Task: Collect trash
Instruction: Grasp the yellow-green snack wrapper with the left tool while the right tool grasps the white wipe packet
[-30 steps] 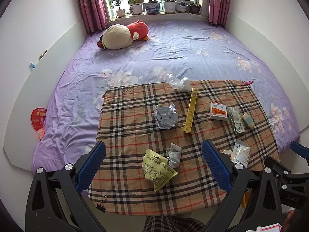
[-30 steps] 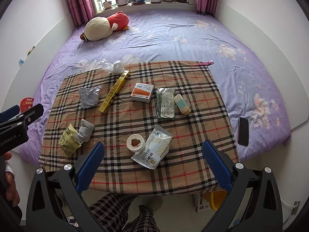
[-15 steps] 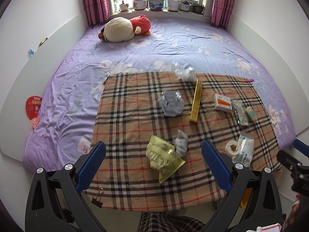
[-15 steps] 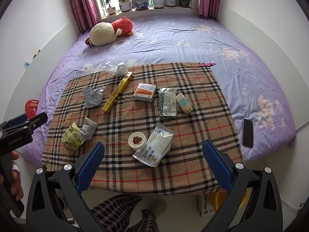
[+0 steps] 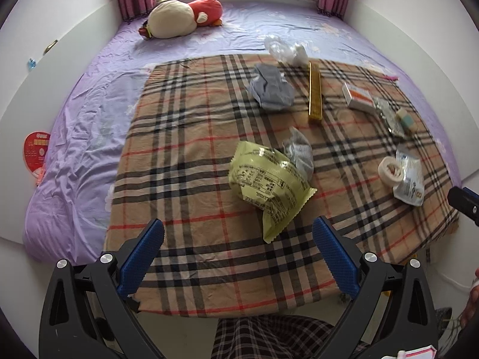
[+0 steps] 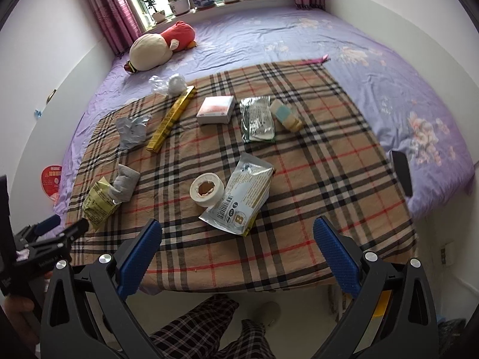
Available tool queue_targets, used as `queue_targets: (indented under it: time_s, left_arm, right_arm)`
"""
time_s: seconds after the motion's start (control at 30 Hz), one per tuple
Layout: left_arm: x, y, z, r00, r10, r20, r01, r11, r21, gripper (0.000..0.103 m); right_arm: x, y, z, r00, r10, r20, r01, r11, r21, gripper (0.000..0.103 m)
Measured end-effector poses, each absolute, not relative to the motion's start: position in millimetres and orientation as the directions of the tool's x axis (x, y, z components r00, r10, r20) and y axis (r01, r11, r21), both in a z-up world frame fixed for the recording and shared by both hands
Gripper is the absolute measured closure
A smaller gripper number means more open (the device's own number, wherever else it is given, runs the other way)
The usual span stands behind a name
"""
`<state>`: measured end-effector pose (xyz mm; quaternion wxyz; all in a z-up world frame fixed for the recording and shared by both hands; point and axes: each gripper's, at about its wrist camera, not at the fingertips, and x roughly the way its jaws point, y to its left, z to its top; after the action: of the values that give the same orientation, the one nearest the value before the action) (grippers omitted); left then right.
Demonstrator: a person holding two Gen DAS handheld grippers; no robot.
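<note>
Trash lies scattered on a plaid-covered table. A yellow-green snack bag sits just ahead of my open left gripper, with a grey crumpled wad touching its far side. Farther back are crumpled grey paper, a long gold box and a clear plastic bag. My right gripper is open over the near table edge, just short of a silver-blue pouch and a white tape roll. Both grippers hold nothing.
A white-orange box, a foil packet and a small teal-cream box lie mid-table. A purple bed with a plush toy is behind. A black phone rests on the bed's right. Plaid-trousered legs show below.
Both grippers have moved forward and lower toward the table. The left now sits close behind the snack bag; the right has closed in on the pouch and tape roll.
</note>
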<state>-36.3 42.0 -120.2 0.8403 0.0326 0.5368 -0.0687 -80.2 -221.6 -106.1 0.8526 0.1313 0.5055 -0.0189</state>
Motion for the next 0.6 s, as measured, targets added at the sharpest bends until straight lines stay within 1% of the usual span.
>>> queue_targets:
  time_s: [0.07, 0.17, 0.2, 0.3, 0.37, 0.47, 0.6]
  left_arm:
    - [-32.2, 39.7, -127.5, 0.412, -0.071, -0.908, 0.165, 0.986, -0.002, 0.005]
    - [-24.5, 39.3, -138.2, 0.406, -0.055, -0.912, 0.178, 0.984, 0.019, 0.005]
    - [-21.8, 39.4, -140.9, 0.405, -0.051, -0.913, 0.180, 0.983, 0.025, 0.005]
    - [-14.7, 39.6, -148.0, 0.401, -0.039, -0.915, 0.193, 0.980, 0.042, 0.005]
    - [-11.2, 39.9, -151.6, 0.402, -0.036, -0.915, 0.200, 0.979, 0.049, 0.005]
    - [-5.7, 41.5, -151.3, 0.418, -0.047, -0.907, 0.207, 0.977, 0.044, 0.005]
    - [6.1, 41.5, -149.7, 0.436, -0.061, -0.898, 0.227, 0.973, 0.044, 0.005]
  right_arm:
    - [-75.3, -220.3, -116.1, 0.481, 0.097, -0.871, 0.174, 0.964, 0.203, 0.003]
    - [-66.0, -217.8, -130.4, 0.471, 0.049, -0.881, 0.195, 0.968, 0.158, 0.003]
    - [-63.2, -217.6, -133.9, 0.465, 0.034, -0.885, 0.202, 0.969, 0.143, 0.006]
    - [-53.7, -217.5, -146.8, 0.435, 0.011, -0.900, 0.212, 0.971, 0.114, 0.008]
    - [-48.2, -216.6, -154.8, 0.414, 0.004, -0.910, 0.212, 0.972, 0.101, 0.013]
    - [-42.2, -213.8, -158.5, 0.419, 0.003, -0.908, 0.204, 0.974, 0.098, 0.014]
    - [-35.0, -209.3, -158.9, 0.441, -0.006, -0.897, 0.193, 0.977, 0.088, 0.020]
